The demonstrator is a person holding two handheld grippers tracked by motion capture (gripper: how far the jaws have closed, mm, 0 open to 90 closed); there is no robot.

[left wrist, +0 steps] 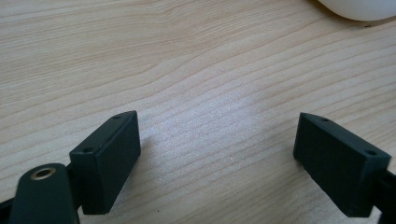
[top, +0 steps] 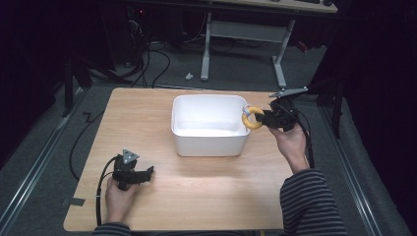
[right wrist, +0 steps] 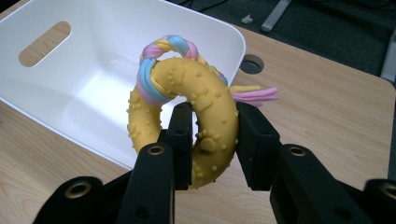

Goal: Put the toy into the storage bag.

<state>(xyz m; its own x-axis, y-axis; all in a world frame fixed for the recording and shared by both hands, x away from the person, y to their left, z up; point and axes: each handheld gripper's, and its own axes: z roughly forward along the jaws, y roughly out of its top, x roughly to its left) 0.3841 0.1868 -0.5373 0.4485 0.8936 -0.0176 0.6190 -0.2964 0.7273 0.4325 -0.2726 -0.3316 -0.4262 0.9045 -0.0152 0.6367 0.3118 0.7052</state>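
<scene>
Between the jaws of the right gripper (right wrist: 212, 140) sits a yellow ring toy (right wrist: 187, 112), clamped across its lower arc, with a plaited rope (right wrist: 163, 56) of pink, blue and yellow looped through the ring above the jaws and its loose ends trailing off to the far side. Just beyond the jaw tips, the rim of the white tub (right wrist: 116, 70) begins; the ring hangs beside that rim, roughly level with it and not yet over the hollow. In the high view the same right gripper (top: 263, 118) holds the toy (top: 252, 118) against the right-hand edge of the tub (top: 209, 125), clear of the table (top: 196, 187).

The step in hand looks like the carry: the toy is lifted and brought up to the tub, but not let go. The next move probably calls for pushing the jaws forward past the rim until the ring hangs over the tub's floor, then easing them apart so it drops inside; the rope could snag on the rim if the gripper goes in low.

The left gripper (left wrist: 215, 154) rests low over bare wood, its jaws spread wide with nothing between them, and a corner of the tub (left wrist: 359, 9) lies well ahead of them.
</scene>
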